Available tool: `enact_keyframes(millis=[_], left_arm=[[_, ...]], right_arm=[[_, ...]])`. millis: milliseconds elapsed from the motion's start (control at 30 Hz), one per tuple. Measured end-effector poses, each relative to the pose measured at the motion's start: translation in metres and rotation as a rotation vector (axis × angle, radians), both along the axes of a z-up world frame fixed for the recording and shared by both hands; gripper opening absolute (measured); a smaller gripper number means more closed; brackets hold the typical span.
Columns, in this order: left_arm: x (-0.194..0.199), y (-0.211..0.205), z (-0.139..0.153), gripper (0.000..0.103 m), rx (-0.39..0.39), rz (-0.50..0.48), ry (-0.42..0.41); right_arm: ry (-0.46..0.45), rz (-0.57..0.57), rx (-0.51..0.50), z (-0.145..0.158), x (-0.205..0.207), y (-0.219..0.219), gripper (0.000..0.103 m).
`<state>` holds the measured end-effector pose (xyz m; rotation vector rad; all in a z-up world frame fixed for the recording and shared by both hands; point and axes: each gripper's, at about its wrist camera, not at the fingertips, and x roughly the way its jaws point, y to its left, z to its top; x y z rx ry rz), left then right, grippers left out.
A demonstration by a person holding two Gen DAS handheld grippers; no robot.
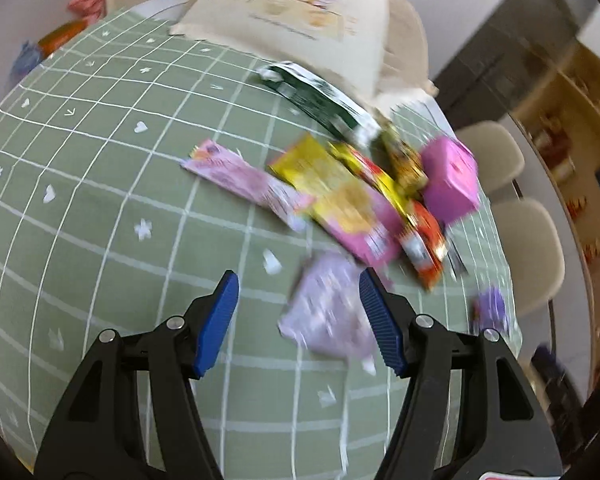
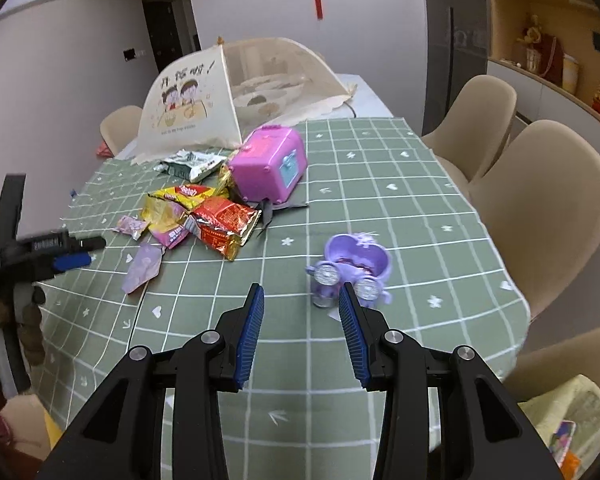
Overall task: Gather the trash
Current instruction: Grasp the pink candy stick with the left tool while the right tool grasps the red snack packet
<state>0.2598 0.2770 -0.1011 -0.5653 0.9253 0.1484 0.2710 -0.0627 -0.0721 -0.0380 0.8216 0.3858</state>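
Observation:
A pile of snack wrappers lies on the green checked tablecloth: a lilac wrapper nearest me, a long pink one, yellow-pink ones, a red-orange one and a dark green one. My left gripper is open, low over the cloth, with the lilac wrapper between its fingers' far ends. In the right wrist view the pile shows as the red wrapper, lilac wrapper and green wrapper. My right gripper is open and empty, just short of a purple toy.
A pink toy box stands behind the pile. A cream mesh food cover sits at the table's far end. Beige chairs line the right side. A bag with trash hangs at lower right. The left gripper shows at left.

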Motion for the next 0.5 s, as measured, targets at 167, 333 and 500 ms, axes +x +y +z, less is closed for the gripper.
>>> enact_keyframes(millis=[167,333,500], left_arm=[[0.037,0.031,-0.025,0.060,-0.090,0.080,0.045],[0.067,0.040,-0.037,0.060,-0.059,0.110,0.069],[0.083,0.044,-0.037,0.046,0.014,0.135,0.072]], right_arm=[[0.004,-0.005,-0.089,-0.010,0.003,0.023,0.037],[0.039,-0.013,-0.139,-0.020,0.005,0.031,0.037],[0.061,-0.012,-0.149,-0.026,0.011,0.032,0.037]])
